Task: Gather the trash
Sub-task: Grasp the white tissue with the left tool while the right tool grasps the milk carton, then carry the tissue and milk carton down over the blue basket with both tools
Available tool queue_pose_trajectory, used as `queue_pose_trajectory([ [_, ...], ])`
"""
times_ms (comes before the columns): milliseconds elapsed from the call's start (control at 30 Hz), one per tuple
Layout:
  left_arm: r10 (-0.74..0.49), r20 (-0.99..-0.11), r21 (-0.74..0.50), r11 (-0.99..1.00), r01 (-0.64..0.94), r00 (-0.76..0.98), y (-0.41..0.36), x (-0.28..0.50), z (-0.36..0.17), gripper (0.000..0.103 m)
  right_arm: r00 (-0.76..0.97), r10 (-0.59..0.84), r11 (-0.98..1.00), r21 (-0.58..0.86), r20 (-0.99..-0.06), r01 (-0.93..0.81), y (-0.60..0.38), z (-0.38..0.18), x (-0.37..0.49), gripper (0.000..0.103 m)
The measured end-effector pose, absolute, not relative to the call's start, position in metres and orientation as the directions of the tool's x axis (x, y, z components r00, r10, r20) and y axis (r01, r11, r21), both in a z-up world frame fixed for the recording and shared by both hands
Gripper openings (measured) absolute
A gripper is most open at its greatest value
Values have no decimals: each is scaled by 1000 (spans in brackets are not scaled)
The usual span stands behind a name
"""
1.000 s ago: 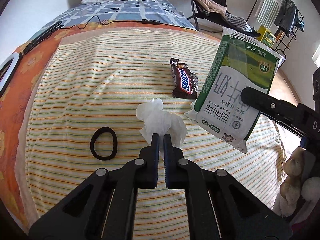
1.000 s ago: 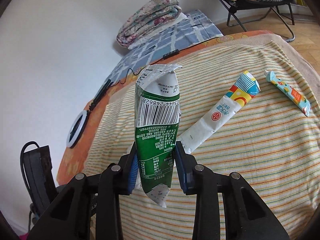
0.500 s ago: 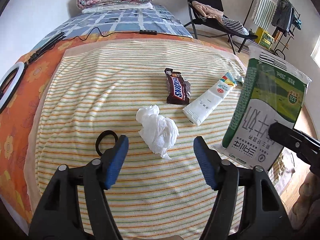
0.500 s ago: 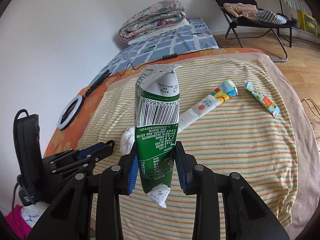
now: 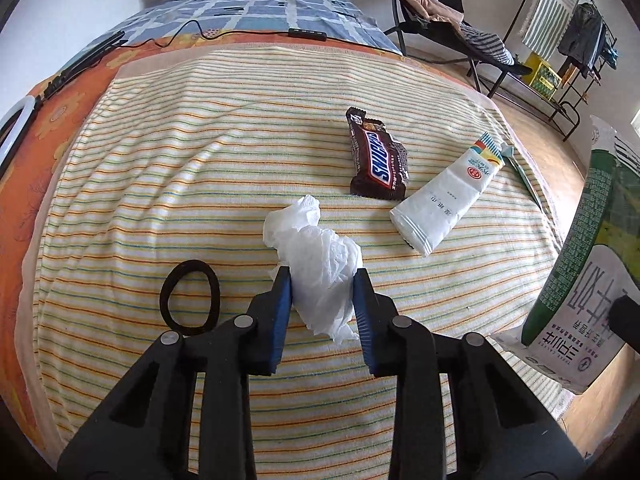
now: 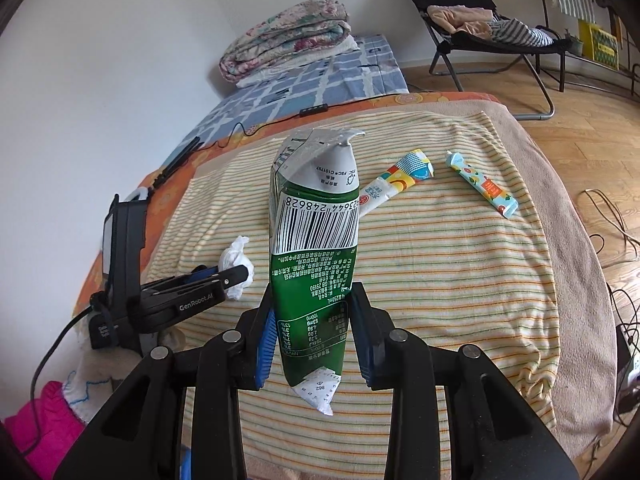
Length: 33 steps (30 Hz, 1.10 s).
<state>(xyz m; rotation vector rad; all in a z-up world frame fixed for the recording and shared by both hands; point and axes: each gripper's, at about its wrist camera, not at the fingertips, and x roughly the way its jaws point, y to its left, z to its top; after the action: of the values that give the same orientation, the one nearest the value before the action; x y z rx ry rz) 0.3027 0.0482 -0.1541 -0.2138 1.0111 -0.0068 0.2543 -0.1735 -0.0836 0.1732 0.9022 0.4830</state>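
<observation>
We work over the striped blanket (image 5: 168, 208) on the bed, the right gripper (image 6: 314, 334) holding the green milk carton (image 6: 314, 248) clamped upright in its jaws, clear of the blanket. The left gripper (image 5: 322, 304) has just been closing its jaws; they now pinch the crumpled tissue (image 5: 316, 248) lying mid-blanket. We should squeeze firmly and lift straight up, clear of the hair tie (image 5: 190, 298) and the Snickers wrapper (image 5: 378, 158).

Left wrist view: I look steeply down along my left tongs (image 5: 322, 276), close over the striped yellow towel-covered bed (image 5: 200, 160).
Right wrist view: angled down along my right tongs (image 6: 312, 304), facing across the bed (image 6: 460, 260) toward the black folding chair (image 6: 480, 20).
Shared: crumpled white tissue (image 5: 316, 240) (image 6: 236, 256), white squeezed tube (image 5: 444, 196) (image 6: 396, 180), green-and-white milk carton (image 5: 588, 280) (image 6: 316, 240).
</observation>
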Motion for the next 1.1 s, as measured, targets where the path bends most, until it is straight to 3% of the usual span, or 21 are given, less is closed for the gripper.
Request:
queue_pose_trajectory([
  [600,-131,-789,-184,983,-28,600,29,186,-101,26,518,449,873,233,-728,-429,-163,-73,182,32],
  [1100,-101,-779,-144,989,-21,619,7,82,-95,26,461,466,845,226,-755,-485,-164,-86,98,32],
])
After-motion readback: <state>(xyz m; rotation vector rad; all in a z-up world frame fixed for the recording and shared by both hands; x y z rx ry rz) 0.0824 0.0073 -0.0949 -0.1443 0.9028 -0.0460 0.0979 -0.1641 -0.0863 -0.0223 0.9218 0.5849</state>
